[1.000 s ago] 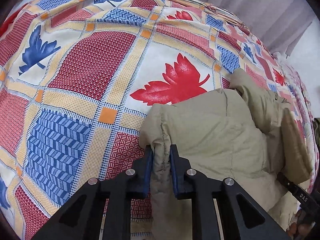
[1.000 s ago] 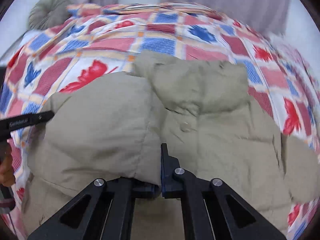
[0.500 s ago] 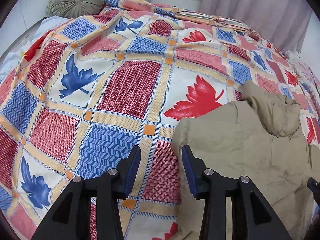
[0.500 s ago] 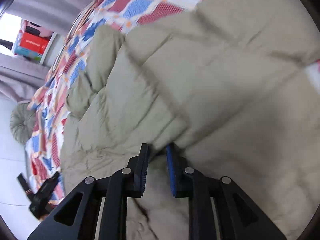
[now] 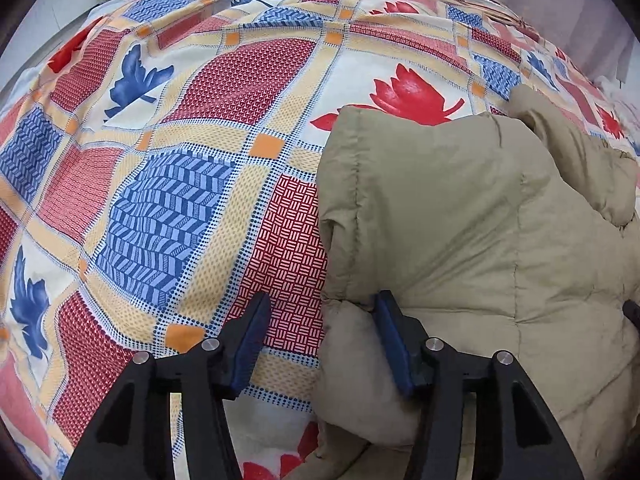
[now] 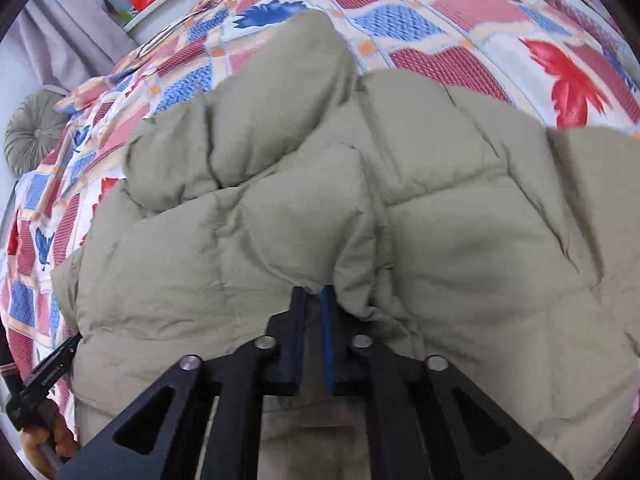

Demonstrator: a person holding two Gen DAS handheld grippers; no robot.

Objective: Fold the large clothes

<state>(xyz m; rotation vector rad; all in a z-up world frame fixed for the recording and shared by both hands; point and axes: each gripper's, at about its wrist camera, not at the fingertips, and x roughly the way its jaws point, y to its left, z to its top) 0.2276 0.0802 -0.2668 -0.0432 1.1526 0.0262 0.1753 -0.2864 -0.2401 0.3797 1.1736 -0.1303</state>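
On the patchwork bedspread (image 5: 168, 208), printed with red and blue leaves, a khaki padded jacket (image 5: 460, 220) is laid out, filling the right half of the left wrist view and most of the right wrist view. Its near left edge is seen doubled over, with a stitched seam running along the fold.

The left gripper (image 5: 320, 332) is held above that edge with its jaws apart; they have just been opening. The right blue pad lies against the jacket's edge, the left pad stands over bare bedspread, and a lobe of padding sits between them unpinched. Nothing is gripped by it.

The right gripper (image 6: 312, 300) is pointed down into the middle of the jacket. Its jaws have just been closing and are seen brought nearly together, a thin ridge of khaki fabric bunched at their tips; the fabric is judged to be pinched, though the contact itself is partly hidden by the puffed cloth.

A round green cushion (image 6: 32, 132) is noted at the far corner of the bed, near a grey curtain (image 6: 60, 32). In the right wrist view the other gripper's black finger and part of a hand (image 6: 52, 440) are visible at the lower left margin.
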